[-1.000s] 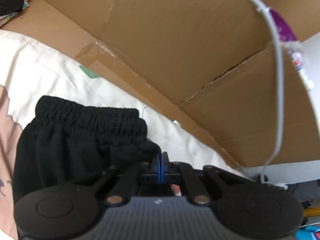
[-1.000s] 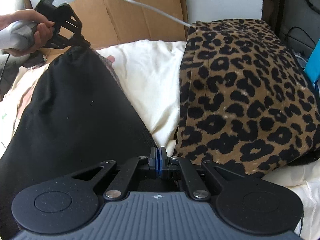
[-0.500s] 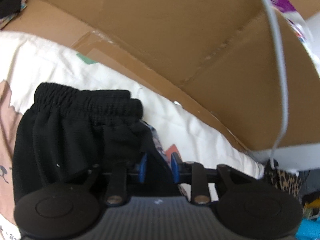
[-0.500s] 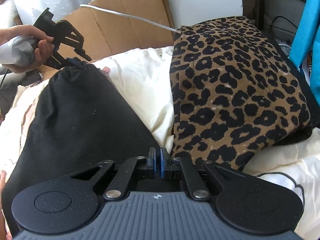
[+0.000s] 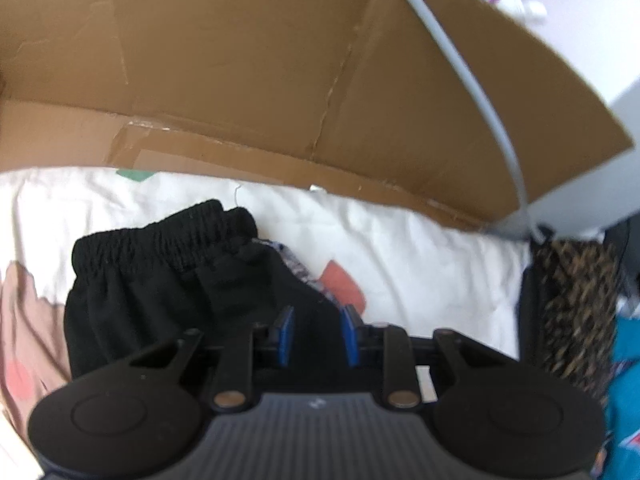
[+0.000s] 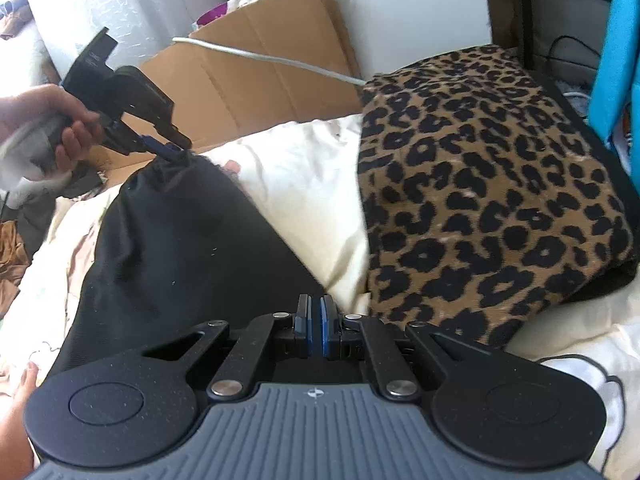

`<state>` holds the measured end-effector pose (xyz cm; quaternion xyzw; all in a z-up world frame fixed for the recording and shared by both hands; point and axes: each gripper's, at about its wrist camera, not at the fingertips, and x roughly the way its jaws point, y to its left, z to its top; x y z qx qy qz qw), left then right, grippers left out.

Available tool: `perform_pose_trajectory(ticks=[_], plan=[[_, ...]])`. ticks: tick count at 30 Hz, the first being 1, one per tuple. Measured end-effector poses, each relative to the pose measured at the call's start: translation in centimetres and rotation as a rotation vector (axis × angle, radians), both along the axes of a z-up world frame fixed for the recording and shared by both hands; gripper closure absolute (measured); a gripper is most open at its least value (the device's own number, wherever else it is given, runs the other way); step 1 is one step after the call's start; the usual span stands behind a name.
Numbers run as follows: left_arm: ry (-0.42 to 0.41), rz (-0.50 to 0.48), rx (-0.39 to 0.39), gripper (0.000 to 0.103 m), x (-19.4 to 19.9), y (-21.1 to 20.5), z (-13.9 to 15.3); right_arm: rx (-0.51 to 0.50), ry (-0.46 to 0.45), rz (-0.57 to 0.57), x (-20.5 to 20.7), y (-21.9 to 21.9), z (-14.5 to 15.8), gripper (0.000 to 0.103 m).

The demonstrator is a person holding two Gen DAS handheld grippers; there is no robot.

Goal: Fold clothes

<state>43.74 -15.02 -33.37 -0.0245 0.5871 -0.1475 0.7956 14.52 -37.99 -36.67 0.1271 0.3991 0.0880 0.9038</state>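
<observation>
Between the parted blue pads of the left claw (image 5: 316, 334) lies dark fabric of the black shorts with a gathered elastic waistband (image 5: 168, 280), spread on the cream bedsheet (image 5: 420, 264) — nothing is pinched there. Ahead of that claw stands a brown cardboard sheet (image 5: 248, 64), a grey cable (image 5: 472, 80) crossing it. The right claw (image 6: 316, 332) is clamped together on the shorts' near edge; just to its right lies a leopard-print cushion (image 6: 480, 188).

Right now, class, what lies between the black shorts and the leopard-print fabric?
In the right wrist view, a wedge of cream bedsheet separates the black shorts from the leopard-print fabric; nothing else shows there.
</observation>
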Motion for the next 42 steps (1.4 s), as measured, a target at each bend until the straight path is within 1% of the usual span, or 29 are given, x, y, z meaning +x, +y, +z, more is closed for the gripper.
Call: perform_pose_trajectory(ticks=[3,5,7,11,13,16,20,22,24,28,29,31,33,35,37,39,41,42], plan=[[-0.008,-0.05,0.039,0.076,-0.3,-0.1,-1.2,0.005,0.009,0.028,0.4,0.6,-0.6,0.099],[-0.027,-0.081,0.076,0.076,-0.3,-0.2,-2.1,0.007,0.031,0.041,0.6,0.9,-1.1,0.1],[-0.047,-0.085,0.1,0.075,0.1,-0.1,-2.9,-0.004,0.054,0.049,0.9,1.0,-1.6,0.1],[-0.071,-0.046,0.088,0.076,1.5,0.6,-4.3,-0.024,0.091,0.046,1.1,0.5,-2.1,0.1],[-0.084,-0.039,0.081,0.078,1.9,0.6,-4.6,-0.026,0.101,0.041,0.9,0.1,-2.3,0.097],[-0.112,-0.058,0.084,0.08,2.4,0.3,-5.0,-0.029,0.112,0.033,0.7,-0.5,-2.4,0.096],[-0.111,-0.07,0.089,0.081,2.8,-0.3,-5.1,-0.012,0.141,0.002,0.6,-1.8,-2.0,0.098],[-0.114,-0.1,0.105,0.081,2.6,-0.6,-4.8,-0.028,0.145,0.007,0.3,-2.1,-1.7,0.099],[-0.116,-0.143,0.103,0.08,2.2,-0.8,-4.3,-0.039,0.149,0.005,-0.2,-2.4,-1.5,0.099],[-0.11,-0.189,0.079,0.08,1.5,-0.2,-2.8,-0.036,0.161,0.0,-1.2,-3.6,-0.7,0.099],[-0.113,-0.196,0.074,0.08,1.2,0.1,-2.2,-0.03,0.165,-0.001,-1.5,-4.1,-0.4,0.099],[-0.118,-0.218,0.076,0.079,0.6,0.6,-1.2,-0.011,0.168,-0.002,-2.2,-5.4,0.5,0.096],[-0.125,-0.248,0.077,0.077,-0.3,1.1,-0.1,-0.002,0.162,0.001,-3.2,-6.5,1.6,0.096],[-0.137,-0.277,0.079,0.071,-1.2,1.6,0.9,-0.011,0.161,-0.002,-4.4,-7.5,2.5,0.089],[-0.146,-0.293,0.086,0.071,-2.1,2.2,1.7,-0.025,0.162,-0.005,-5.5,-8.2,3.0,0.078],[-0.155,-0.306,0.089,0.07,-2.9,2.8,2.4,-0.028,0.168,-0.008,-6.1,-8.5,3.2,0.073],[-0.162,-0.308,0.093,0.064,-3.5,3.4,2.9,-0.031,0.174,-0.012,-6.3,-8.5,3.2,0.072],[-0.165,-0.306,0.093,0.063,-3.9,3.7,3.2,-0.032,0.178,-0.015,-6.2,-8.4,3.1,0.071]])
